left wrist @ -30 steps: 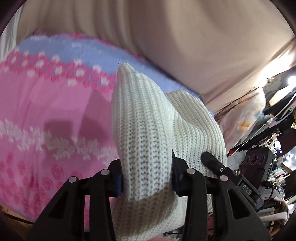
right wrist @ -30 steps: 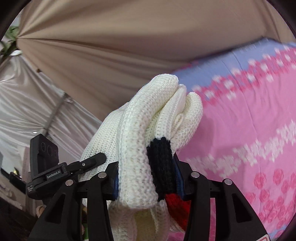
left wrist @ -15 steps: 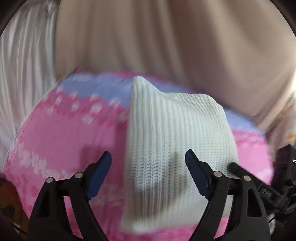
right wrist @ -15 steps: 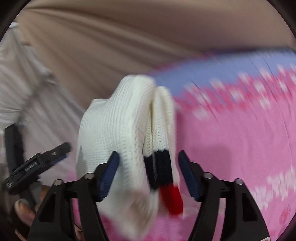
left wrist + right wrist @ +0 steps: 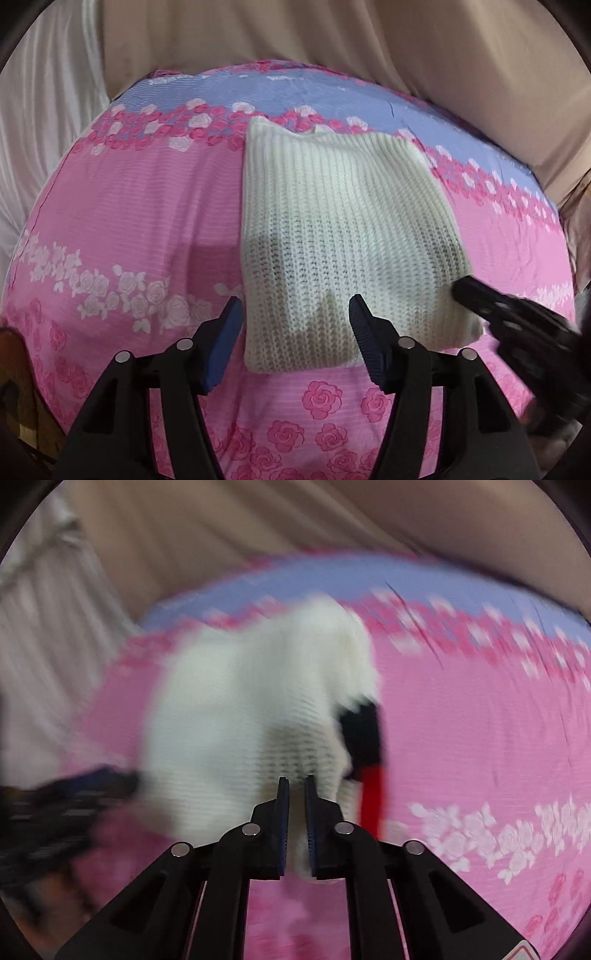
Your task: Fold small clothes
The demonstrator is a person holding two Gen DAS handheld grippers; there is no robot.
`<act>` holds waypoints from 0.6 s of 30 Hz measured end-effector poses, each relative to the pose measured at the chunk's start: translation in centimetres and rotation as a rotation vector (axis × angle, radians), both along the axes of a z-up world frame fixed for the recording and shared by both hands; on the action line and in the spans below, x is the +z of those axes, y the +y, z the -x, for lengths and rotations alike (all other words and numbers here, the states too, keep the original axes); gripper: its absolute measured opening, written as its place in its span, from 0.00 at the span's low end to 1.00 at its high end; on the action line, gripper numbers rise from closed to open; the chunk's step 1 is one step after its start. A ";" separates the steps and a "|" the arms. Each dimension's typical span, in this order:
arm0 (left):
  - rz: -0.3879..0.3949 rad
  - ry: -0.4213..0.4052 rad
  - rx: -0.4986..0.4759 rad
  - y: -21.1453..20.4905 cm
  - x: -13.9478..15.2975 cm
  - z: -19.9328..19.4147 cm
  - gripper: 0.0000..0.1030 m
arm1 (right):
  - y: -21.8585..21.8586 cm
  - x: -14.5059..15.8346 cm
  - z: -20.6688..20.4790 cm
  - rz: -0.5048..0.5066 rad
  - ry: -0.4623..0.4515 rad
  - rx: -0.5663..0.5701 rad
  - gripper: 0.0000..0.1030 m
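Knit sweater (image 5: pixel 343 236) lay folded flat on the pink floral bedsheet (image 5: pixel 122 206), a cream rectangle with its far edge near the blue band of the sheet. The right wrist view showed a black-and-red trim strip (image 5: pixel 365 753) sticking out along its right side. That view was badly motion-blurred, so detail there was poor.

Risks, as I judged them:
- Trim strip hung loose outside the fold. Any drag on that side would probably pull the layers open.
- Chunky knit is springy and the stack looked thick, so the top layer could creep or bulge if nudged.
- The right claw's nearly closed tips could snag a loop of yarn.

Left gripper (image 5: pixel 295 332) was spread wide, holding nothing. It sat just short of the sweater's near edge, and its pads straddled the near-left corner without a visible pinch.

Right gripper (image 5: pixel 295 805) had fingers almost pressed together with a thin gap. Cream knit showed in and behind that gap, but I couldn't tell whether it was pinched. It sat at the near-right edge, just left of the trim.
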State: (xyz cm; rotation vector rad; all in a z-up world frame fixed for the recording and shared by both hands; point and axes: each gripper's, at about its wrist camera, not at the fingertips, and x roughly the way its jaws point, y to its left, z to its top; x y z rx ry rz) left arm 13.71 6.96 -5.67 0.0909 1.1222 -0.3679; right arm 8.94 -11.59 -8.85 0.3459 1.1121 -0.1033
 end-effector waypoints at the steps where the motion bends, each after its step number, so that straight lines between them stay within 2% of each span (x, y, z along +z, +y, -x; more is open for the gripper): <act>1: -0.009 0.004 -0.007 -0.3 -0.2 0.0 0.56 | -1.4 -2.0 0.3 -0.045 0.041 -0.033 0.00; 3: -0.030 0.007 -0.015 -0.6 -0.4 0.1 0.56 | -2.6 -1.7 1.5 -0.123 0.020 -0.085 0.00; 7: -0.061 -0.014 -0.033 -0.9 -0.5 0.8 0.56 | -0.6 2.3 1.7 -0.089 -0.055 -0.029 0.01; 9: -0.071 -0.008 -0.037 -1.2 -0.7 0.8 0.56 | 0.7 3.7 1.1 -0.033 -0.094 0.027 0.01; 12: -0.088 -0.018 -0.040 -1.6 -0.7 0.9 0.56 | 1.4 1.8 -0.5 0.075 -0.043 0.074 0.00; 14: -0.101 -0.026 -0.040 -1.9 -0.7 1.0 0.56 | 0.4 -1.2 -0.8 0.054 0.023 0.077 0.00; 15: -0.105 -0.029 -0.038 -2.0 -0.6 1.0 0.56 | 0.0 -1.4 -0.5 0.030 0.019 0.069 0.00; 18: -0.135 -0.072 -0.022 -1.9 0.0 1.6 0.56 | -0.1 0.8 1.3 0.009 -0.029 0.060 0.01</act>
